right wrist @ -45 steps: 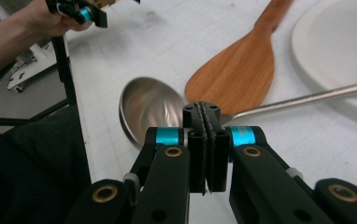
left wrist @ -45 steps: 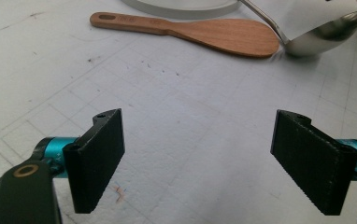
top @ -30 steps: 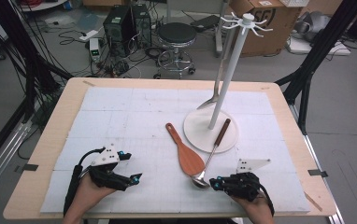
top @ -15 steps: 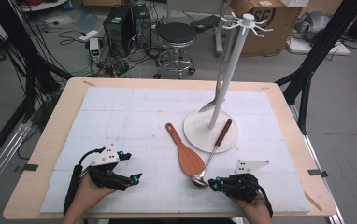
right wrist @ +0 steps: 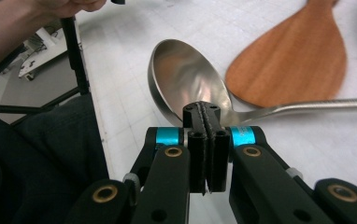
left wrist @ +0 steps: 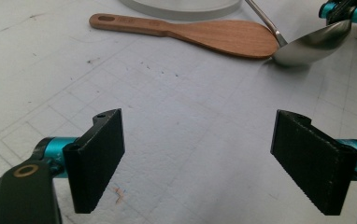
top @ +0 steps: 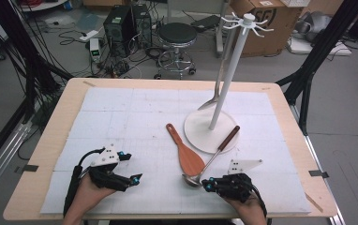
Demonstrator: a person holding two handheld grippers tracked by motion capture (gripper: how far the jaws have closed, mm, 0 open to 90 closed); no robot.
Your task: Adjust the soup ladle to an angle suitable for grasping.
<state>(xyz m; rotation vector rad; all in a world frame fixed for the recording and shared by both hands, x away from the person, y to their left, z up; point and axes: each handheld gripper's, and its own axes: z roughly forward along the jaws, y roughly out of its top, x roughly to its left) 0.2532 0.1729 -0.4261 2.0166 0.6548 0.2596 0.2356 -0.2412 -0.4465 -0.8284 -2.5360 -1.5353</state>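
Observation:
My left gripper [top: 132, 167] rests low over the white mat at the front left, its jaws open wide with nothing between them [left wrist: 200, 128]. Ahead of it lie a wooden rice paddle [left wrist: 204, 35] and a steel ladle [left wrist: 307, 46]. At the front right, my right gripper [top: 208, 184] is shut with its pads pressed together on nothing [right wrist: 203, 111]. Its tips sit just short of the ladle's bowl [right wrist: 186, 79], which lies beside the paddle's blade [right wrist: 293, 60]. The ladle [top: 210, 157] runs from its bowl up to a dark handle resting on the stand's base.
A white utensil stand [top: 227, 75] rises from a round base [top: 200, 133] at the mat's middle right, with a metal utensil [top: 218, 82] hanging from it. The mat [top: 135, 117] covers a wooden table. Beyond the far edge are a stool [top: 177, 35], boxes and cables.

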